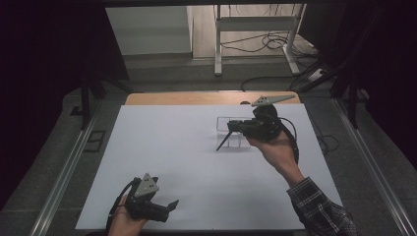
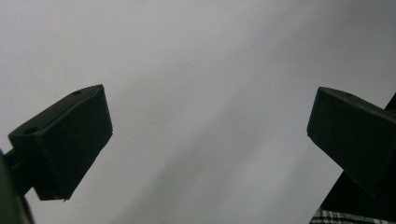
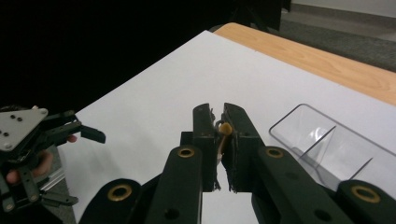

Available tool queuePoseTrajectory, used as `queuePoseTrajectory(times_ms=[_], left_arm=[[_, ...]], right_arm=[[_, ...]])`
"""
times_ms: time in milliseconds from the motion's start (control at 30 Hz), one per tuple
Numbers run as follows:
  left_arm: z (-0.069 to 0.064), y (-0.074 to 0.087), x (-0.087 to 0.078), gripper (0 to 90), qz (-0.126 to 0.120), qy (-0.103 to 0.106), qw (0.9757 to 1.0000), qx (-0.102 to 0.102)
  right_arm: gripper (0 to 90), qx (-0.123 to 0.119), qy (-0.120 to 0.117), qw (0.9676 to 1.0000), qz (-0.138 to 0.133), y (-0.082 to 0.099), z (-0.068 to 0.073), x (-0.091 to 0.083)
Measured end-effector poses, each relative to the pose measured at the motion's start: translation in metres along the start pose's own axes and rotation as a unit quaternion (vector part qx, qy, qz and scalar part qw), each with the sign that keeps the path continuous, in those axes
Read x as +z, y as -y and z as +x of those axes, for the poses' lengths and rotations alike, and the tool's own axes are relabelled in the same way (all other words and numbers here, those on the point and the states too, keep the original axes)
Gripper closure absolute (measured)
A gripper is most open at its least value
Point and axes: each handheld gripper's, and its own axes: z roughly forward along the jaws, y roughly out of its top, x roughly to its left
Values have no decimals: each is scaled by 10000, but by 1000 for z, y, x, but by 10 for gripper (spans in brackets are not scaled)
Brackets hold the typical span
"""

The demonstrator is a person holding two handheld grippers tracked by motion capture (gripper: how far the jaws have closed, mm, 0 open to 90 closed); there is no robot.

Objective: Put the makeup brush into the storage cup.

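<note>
My right gripper (image 1: 231,128) is held above the far right part of the white table (image 1: 187,162), jaws pointing left. It is shut on a thin stick-like thing (image 3: 225,128) with a tan tip; the dark length of the stick (image 1: 223,141) slants down to the left. Just behind and under it stands a clear divided tray (image 1: 235,121), seen in the right gripper view as a clear tray (image 3: 327,140) to the right of the jaws. My left gripper (image 1: 165,192) rests at the table's near left edge, open, with bare white table between its jaws (image 2: 210,140).
A strip of wooden tabletop (image 1: 206,98) runs along the far edge. Beyond it on the floor stand a white metal frame (image 1: 255,29) and loose cables (image 1: 275,44). A plaid sleeve (image 1: 319,211) comes in at the bottom right.
</note>
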Motion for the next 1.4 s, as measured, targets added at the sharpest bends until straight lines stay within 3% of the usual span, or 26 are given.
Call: queuePoseTrajectory(times_ms=[600, 1400], left_arm=[[0, 3, -1, 0, -50, -73, 9999, 74], [0, 3, -2, 0, -136, -99, 9998, 132]], right_arm=[[838, -12, 430, 9990, -118, -18, -20, 2], [838, -120, 879, 9958, -228, -33, -39, 20]])
